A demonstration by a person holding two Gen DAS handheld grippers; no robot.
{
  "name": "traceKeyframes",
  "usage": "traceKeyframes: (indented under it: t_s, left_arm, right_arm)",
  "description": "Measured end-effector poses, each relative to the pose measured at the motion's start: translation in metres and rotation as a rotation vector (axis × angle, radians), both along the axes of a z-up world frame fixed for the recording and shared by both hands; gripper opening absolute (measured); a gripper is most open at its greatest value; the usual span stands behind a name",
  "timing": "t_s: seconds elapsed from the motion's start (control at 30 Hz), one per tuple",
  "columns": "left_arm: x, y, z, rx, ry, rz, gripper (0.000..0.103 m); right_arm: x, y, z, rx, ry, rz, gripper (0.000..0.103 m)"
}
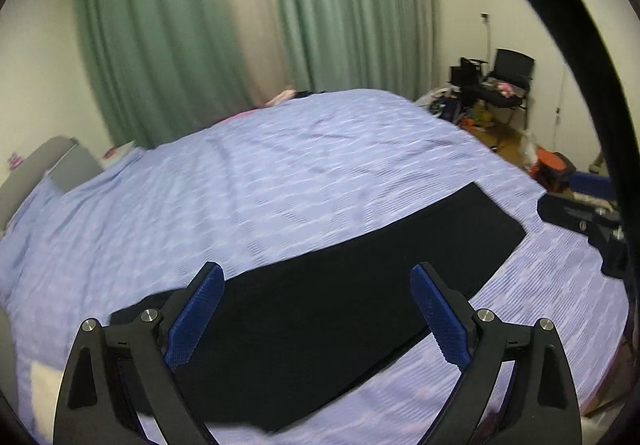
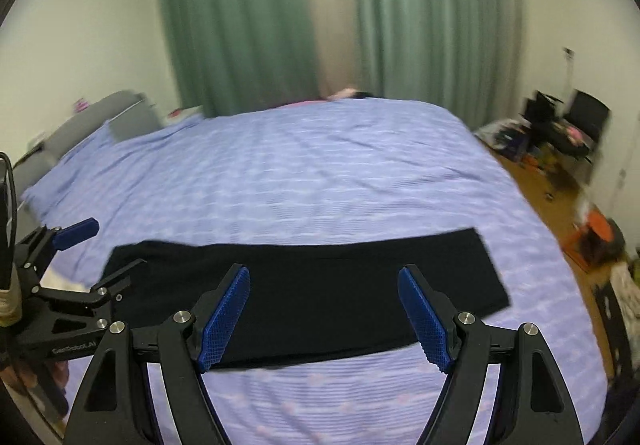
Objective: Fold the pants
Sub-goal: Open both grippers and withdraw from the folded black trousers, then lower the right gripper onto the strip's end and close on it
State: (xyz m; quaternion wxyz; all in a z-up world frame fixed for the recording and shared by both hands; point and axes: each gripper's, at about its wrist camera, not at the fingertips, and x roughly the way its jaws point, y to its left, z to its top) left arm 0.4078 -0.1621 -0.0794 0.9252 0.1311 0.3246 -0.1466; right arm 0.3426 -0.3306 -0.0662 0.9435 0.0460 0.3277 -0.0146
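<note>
While the long black fabric pants (image 2: 304,297) lie flat on the lilac textured bedspread (image 2: 320,181), left gripper (image 1: 316,319) and right gripper (image 2: 324,317) hover released, empty; next, pinch both ends evenly, fold across.

I see the black folded pants (image 2: 304,297) lying flat across the near part of the lavender quilted bed (image 2: 304,181). Behind the bed hang green pleated curtains (image 2: 240,17); a black folding chair (image 2: 588,121) stands to its right, the grey padded headboard (image 2: 100,121) to its left.
</note>
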Motion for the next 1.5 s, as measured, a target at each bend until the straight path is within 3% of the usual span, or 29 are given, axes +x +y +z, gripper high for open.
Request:
traceKeyframes:
  t_s: [0.2,0.43,0.63,0.8,1.03,1.27,1.3,1.33,1.37,1.5]
  left_arm:
    - [0.045,-0.09,-0.026,-0.029,0.035,-0.08,0.096]
    - [0.088,-0.178,-0.087,-0.022,0.075,-0.125,0.096]
    - [0.11,-0.246,-0.144,-0.013,0.123,-0.168,0.099]
    - [0.124,-0.283,-0.185,0.034,0.143,-0.189,0.099]
    - [0.143,-0.309,-0.22,0.034,0.192,-0.179,0.099]
    - [0.144,-0.306,-0.229,0.037,0.194,-0.193,0.099]
    - [0.145,-0.308,-0.232,0.036,0.199,-0.193,0.099]
    - [0.144,-0.307,-0.232,0.034,0.207,-0.195,0.099]
    - [0.143,-0.306,-0.234,0.034,0.214,-0.194,0.099]
    - [0.142,-0.305,-0.232,0.026,0.216,-0.205,0.099]
  right_arm:
    - [0.021,-0.082,-0.029,0.022,0.001,-0.127,0.077]
    - [0.052,-0.155,-0.088,0.02,0.035,-0.26,0.076]
    - [0.083,-0.223,-0.163,0.106,0.146,-0.366,0.05]
    - [0.097,-0.262,-0.214,0.19,0.208,-0.43,0.048]
    - [0.114,-0.292,-0.259,0.256,0.256,-0.467,0.046]
    - [0.12,-0.315,-0.289,0.379,0.268,-0.52,0.04]
    - [0.12,-0.316,-0.29,0.389,0.264,-0.527,0.036]
    - [0.121,-0.317,-0.291,0.393,0.266,-0.533,0.02]
    - [0.122,-0.318,-0.291,0.389,0.269,-0.535,0.012]
    - [0.118,-0.31,-0.273,0.312,0.246,-0.535,0.007]
